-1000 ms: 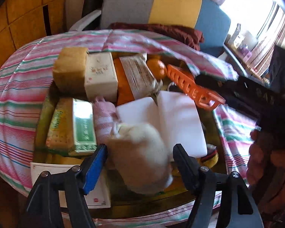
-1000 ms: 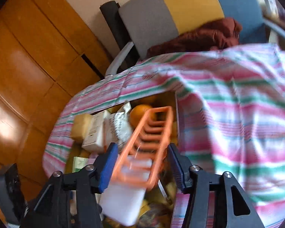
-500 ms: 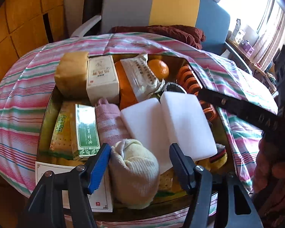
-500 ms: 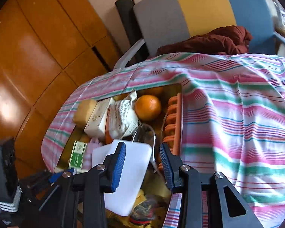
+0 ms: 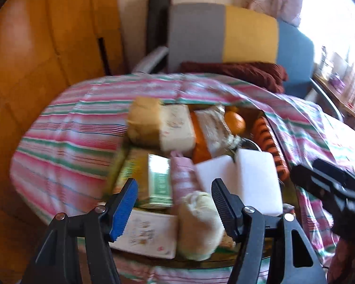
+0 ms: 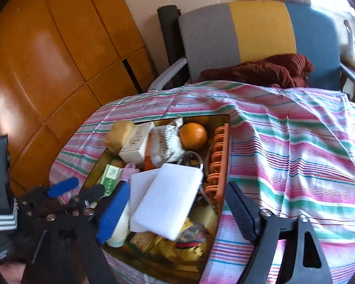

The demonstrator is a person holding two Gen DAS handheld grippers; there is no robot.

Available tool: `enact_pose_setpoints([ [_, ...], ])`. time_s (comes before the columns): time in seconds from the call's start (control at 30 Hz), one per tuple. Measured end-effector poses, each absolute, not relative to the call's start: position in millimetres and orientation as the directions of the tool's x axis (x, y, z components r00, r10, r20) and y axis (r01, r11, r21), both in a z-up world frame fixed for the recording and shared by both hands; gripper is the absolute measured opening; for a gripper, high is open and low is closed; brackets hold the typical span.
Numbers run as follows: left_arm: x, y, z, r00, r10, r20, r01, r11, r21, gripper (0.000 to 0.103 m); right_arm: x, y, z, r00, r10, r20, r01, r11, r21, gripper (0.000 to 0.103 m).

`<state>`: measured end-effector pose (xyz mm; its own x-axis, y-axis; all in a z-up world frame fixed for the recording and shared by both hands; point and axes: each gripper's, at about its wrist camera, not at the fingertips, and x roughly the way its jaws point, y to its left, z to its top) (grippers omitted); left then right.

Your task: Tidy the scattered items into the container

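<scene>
A shallow container [image 6: 224,127] on a striped tablecloth [image 6: 295,156] sits packed with household items. The left gripper [image 5: 174,204] hangs over its near edge with fingers spread apart and nothing between them; a cream rolled sock [image 5: 198,222] lies below the gap, nearer the black finger [image 5: 221,203] than the blue one, though motion blur makes contact hard to judge. The right gripper [image 6: 177,210], fingers likewise wide apart and empty, frames a white sponge block [image 6: 170,196] resting atop the pile. An orange rack [image 6: 219,161] stands on edge against the container's right wall, beside an orange [image 6: 193,135].
</scene>
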<state>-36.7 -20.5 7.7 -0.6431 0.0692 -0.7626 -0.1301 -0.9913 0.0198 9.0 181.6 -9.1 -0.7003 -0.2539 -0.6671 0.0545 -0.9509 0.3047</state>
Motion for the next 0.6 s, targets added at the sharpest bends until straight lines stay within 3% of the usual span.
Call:
enact_pose_setpoints([
  [0.13,-20,-42,18,-0.667,0.053,-0.743,-0.056,-0.998,-0.020,0.066,19,168,-7,-0.695,-0.237,-0.678,0.059,-0.960,0.275,0.094],
  [0.3,-8,-55,22,-0.675,-0.049,-0.736,0.034,-0.999,0.034,0.066,33,155,-7,-0.703,-0.208,-0.680,0.066,-0.971,0.228,0.100],
  [0.6,9,-63,21,-0.697,-0.117,-0.707,0.081,-0.993,0.085,0.066,46,139,-6,-0.697,-0.158,-0.700,0.062,-0.985,0.162,0.100],
])
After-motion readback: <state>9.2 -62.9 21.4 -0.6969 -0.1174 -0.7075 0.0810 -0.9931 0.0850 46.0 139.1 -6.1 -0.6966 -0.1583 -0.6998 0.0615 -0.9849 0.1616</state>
